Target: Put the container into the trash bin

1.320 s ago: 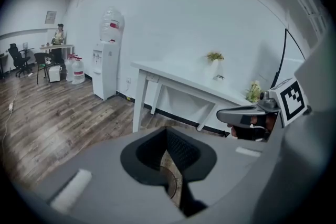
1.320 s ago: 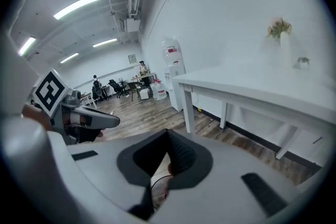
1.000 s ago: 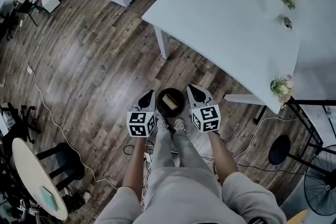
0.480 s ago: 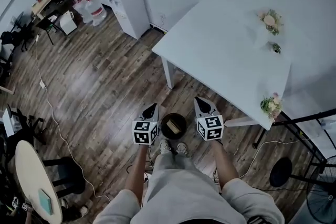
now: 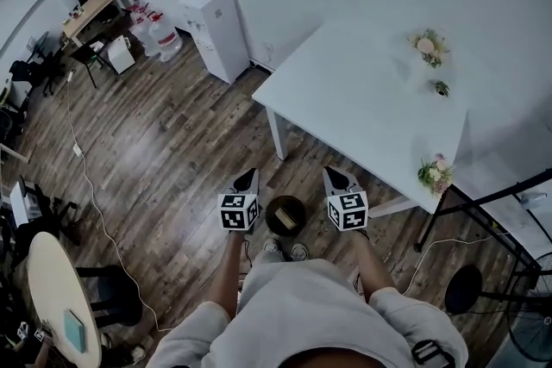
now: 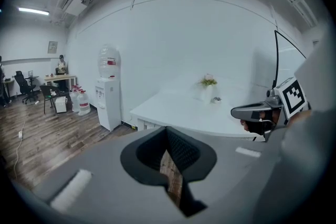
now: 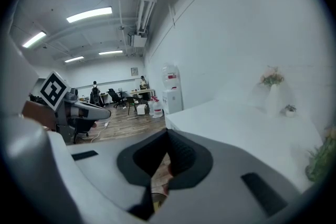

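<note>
A black round trash bin (image 5: 285, 205) stands on the wood floor just ahead of my shoes. A tan container (image 5: 283, 221) lies inside it. My left gripper (image 5: 247, 177) hangs to the left of the bin and my right gripper (image 5: 335, 175) to its right, both well above it and pointing forward. In the left gripper view the left gripper (image 6: 167, 131) has its jaws together with nothing between them. The right gripper (image 7: 167, 136) in its own view is likewise shut and empty. Each gripper shows in the other's view: the right gripper (image 6: 258, 112) and the left gripper (image 7: 88, 110).
A white table (image 5: 362, 108) with flower vases (image 5: 424, 46) stands ahead on the right, its leg (image 5: 278, 135) near the bin. A water dispenser (image 5: 216, 28) is by the back wall. Cables (image 5: 86, 185) cross the floor at left, beside a round side table (image 5: 47, 289).
Both grippers have risen away from the bin, still shut and empty. The head view has lifted, so the bin looks smaller and more of the room shows.
</note>
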Demonstrator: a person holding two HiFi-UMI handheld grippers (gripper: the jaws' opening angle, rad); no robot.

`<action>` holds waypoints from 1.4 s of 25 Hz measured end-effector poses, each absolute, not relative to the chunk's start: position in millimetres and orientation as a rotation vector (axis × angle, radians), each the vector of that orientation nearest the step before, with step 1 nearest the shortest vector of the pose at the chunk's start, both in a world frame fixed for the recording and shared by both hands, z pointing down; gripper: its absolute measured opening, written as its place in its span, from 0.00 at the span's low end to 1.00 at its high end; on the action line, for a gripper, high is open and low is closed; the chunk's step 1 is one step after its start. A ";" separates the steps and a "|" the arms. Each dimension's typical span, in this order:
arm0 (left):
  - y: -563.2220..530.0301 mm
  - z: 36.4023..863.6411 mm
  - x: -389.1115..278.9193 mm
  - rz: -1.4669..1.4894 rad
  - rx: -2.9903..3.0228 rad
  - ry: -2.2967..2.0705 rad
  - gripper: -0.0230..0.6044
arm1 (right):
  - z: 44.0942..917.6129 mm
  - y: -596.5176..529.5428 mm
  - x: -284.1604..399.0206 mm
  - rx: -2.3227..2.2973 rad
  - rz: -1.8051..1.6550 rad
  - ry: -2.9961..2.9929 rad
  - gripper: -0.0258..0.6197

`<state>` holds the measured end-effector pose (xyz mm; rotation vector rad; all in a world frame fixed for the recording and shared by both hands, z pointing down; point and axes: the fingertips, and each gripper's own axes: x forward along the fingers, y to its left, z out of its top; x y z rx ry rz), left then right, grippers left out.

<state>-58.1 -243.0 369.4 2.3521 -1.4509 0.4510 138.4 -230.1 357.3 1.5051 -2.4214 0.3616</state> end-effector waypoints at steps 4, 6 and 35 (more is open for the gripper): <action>-239.4 358.1 -56.7 0.427 2.357 -1.475 0.05 | 347.2 -227.3 148.3 1.514 0.338 -2.423 0.06; -235.0 358.0 -53.7 0.436 2.365 -1.476 0.05 | 345.3 -225.7 153.1 1.522 0.336 -2.428 0.06; -227.2 367.4 -61.9 0.434 2.312 -1.509 0.05 | 354.9 -225.7 162.1 1.527 0.354 -2.413 0.06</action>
